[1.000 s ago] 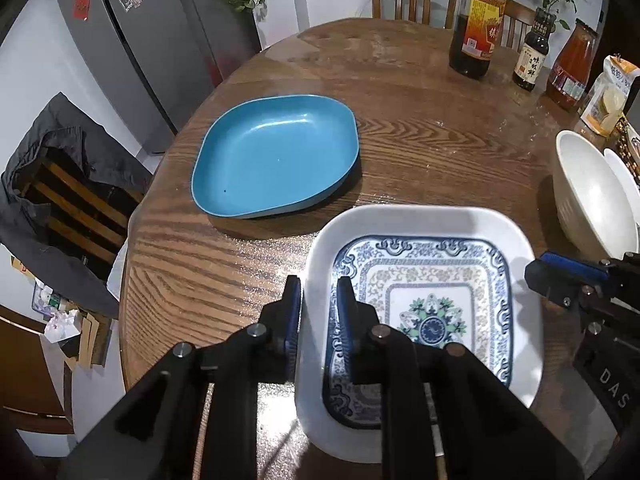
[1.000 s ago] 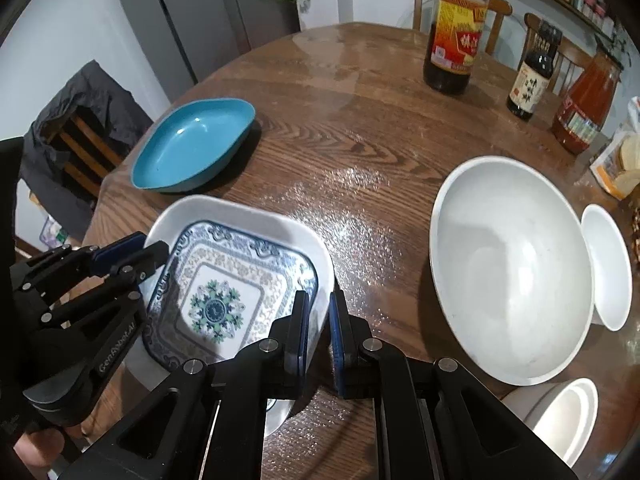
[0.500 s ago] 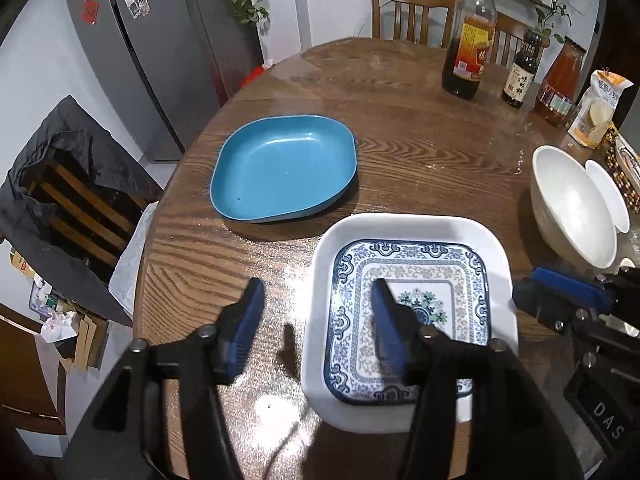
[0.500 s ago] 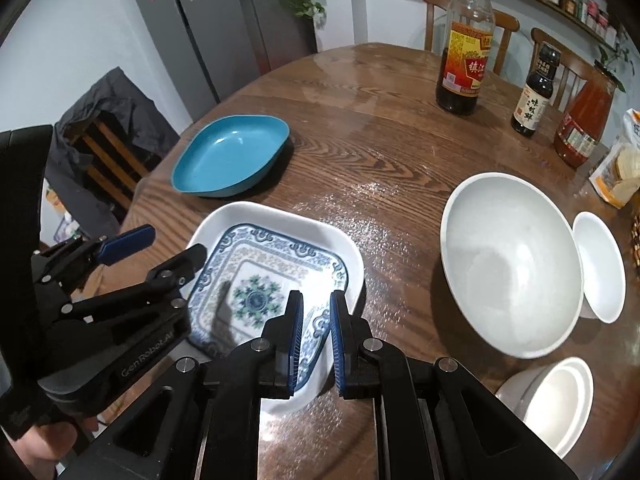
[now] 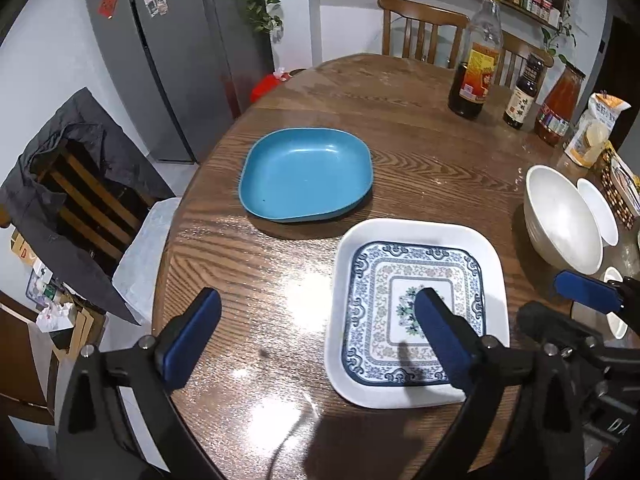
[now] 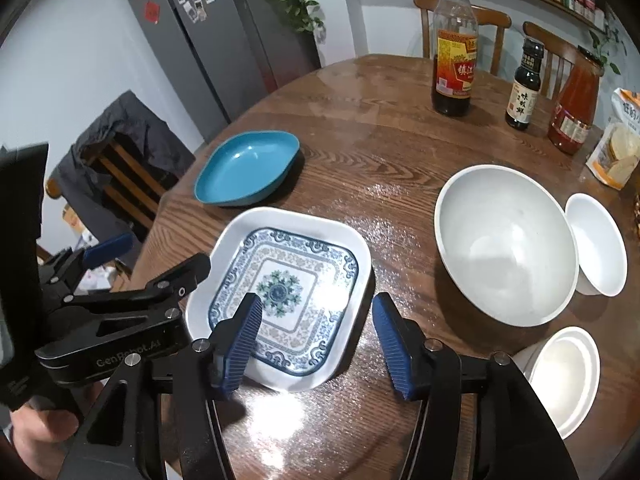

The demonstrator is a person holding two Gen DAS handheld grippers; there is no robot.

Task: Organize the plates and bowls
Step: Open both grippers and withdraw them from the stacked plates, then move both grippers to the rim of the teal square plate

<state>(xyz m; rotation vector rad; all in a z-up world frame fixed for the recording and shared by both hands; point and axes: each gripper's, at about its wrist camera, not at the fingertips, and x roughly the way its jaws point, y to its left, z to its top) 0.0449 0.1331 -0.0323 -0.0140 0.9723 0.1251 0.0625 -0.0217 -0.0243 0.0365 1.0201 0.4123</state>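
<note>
A white square plate with a blue pattern (image 5: pixel 416 308) (image 6: pixel 288 292) lies flat on the round wooden table (image 5: pixel 400 152). A blue plate (image 5: pixel 306 174) (image 6: pixel 246 168) lies behind it to the left. My left gripper (image 5: pixel 316 336) is open and empty, raised above the patterned plate's left edge. My right gripper (image 6: pixel 316 340) is open and empty above that plate's right front corner. A large white bowl (image 6: pixel 506 244) (image 5: pixel 562 216), a small white bowl (image 6: pixel 596 238) and another small white bowl (image 6: pixel 560 376) stand to the right.
Three sauce bottles (image 6: pixel 454 44) and a snack bag (image 6: pixel 618 140) stand at the table's far side. A chair with a dark jacket (image 5: pixel 68 184) is at the left, a grey fridge (image 5: pixel 160 40) behind it. Wooden chairs stand beyond the table.
Both grippers let go of the patterned plate, opened wide and drew back upward. The plate now rests flat on the table.
</note>
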